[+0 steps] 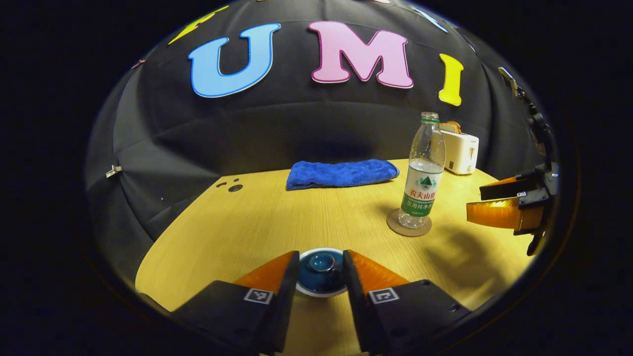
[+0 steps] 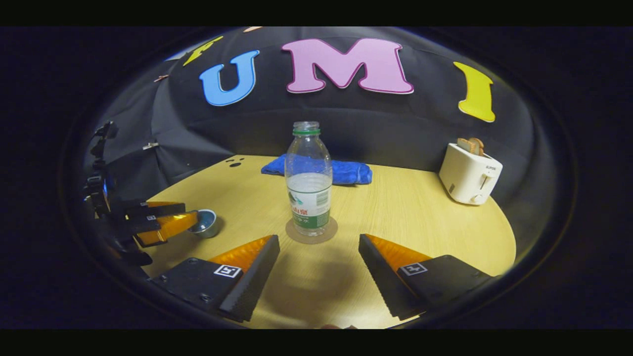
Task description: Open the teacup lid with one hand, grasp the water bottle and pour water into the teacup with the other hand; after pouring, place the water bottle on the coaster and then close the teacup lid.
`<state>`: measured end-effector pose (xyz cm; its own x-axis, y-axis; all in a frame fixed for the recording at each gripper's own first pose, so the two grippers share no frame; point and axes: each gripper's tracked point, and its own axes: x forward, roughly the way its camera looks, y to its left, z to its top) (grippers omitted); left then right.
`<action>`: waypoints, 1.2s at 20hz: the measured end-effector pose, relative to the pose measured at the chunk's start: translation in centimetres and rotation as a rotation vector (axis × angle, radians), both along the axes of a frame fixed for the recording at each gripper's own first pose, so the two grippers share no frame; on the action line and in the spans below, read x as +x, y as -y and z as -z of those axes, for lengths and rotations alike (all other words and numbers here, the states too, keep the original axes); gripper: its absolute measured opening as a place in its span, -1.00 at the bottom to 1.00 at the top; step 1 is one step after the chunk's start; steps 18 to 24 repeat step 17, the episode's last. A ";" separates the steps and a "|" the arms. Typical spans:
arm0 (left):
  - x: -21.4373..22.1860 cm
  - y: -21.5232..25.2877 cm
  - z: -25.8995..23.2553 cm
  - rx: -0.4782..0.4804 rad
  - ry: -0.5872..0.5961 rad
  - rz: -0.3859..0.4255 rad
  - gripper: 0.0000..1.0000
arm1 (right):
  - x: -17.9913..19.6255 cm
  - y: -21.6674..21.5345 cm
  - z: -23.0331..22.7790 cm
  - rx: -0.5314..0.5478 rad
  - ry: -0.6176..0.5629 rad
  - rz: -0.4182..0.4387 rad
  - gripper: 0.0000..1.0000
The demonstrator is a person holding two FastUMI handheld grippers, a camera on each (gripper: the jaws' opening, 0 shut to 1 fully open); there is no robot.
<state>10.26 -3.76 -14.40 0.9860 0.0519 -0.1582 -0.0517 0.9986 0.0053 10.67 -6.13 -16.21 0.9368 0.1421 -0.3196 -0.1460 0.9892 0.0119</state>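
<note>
Left tool point(image 1: 321, 277) is straddling the lidded teacup point(image 1: 321, 273), jaws apart; right tool point(image 2: 319, 269) is gaping before the bottle point(image 2: 308, 180) on its coaster point(image 2: 311, 232); pouring not begun.

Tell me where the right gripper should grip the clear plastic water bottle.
Grip the clear plastic water bottle at its labelled middle, approaching level from the front. It stands upright on the round coaster, and the right gripper is open, facing it.

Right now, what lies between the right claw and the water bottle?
Only bare table, seen in the right gripper view: the open right claw faces the water bottle on its coaster.
</note>
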 end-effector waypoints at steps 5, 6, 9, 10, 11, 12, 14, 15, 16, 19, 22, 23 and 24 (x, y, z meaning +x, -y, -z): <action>-3.1 -1.0 -6.2 0.011 0.086 -0.008 0.95 | -1.3 0.6 -5.1 0.022 0.061 0.046 0.99; -3.9 -1.1 -7.9 0.016 0.118 -0.009 0.95 | -1.7 0.8 -6.4 0.023 0.078 0.057 0.99; -6.4 -1.2 -13.3 0.038 0.205 -0.016 0.95 | -3.3 1.6 -10.5 0.025 0.136 0.094 0.99; -7.3 -0.9 -14.9 0.036 0.224 -0.019 0.95 | -3.9 1.9 -12.0 0.026 0.159 0.102 0.99; -8.4 -0.8 -16.7 0.036 0.251 -0.028 0.95 | -4.6 2.1 -13.2 0.025 0.179 0.109 0.99; -9.5 -0.8 -18.4 0.041 0.283 -0.046 0.95 | -5.2 2.3 -14.3 0.025 0.193 0.112 0.99; -11.8 -0.9 -21.2 0.042 0.336 -0.085 0.95 | -6.9 2.5 -16.7 0.030 0.223 0.106 0.99; -12.9 -0.6 -22.3 0.026 0.354 -0.096 0.95 | -7.7 2.6 -17.8 0.029 0.243 0.103 0.99; -13.9 -0.2 -23.2 0.005 0.367 -0.105 0.94 | -8.4 2.8 -19.0 0.024 0.265 0.100 0.99; -15.0 -0.1 -24.1 -0.018 0.379 -0.119 0.94 | -9.2 3.0 -20.0 0.021 0.288 0.098 0.99; -15.0 -0.1 -24.1 -0.018 0.379 -0.119 0.94 | -9.2 3.0 -20.0 0.021 0.288 0.098 0.99; -15.0 -0.1 -24.1 -0.018 0.379 -0.119 0.94 | -9.2 3.0 -20.0 0.021 0.288 0.098 0.99; -15.0 -0.1 -24.1 -0.018 0.379 -0.119 0.94 | -9.2 3.0 -20.0 0.021 0.288 0.098 0.99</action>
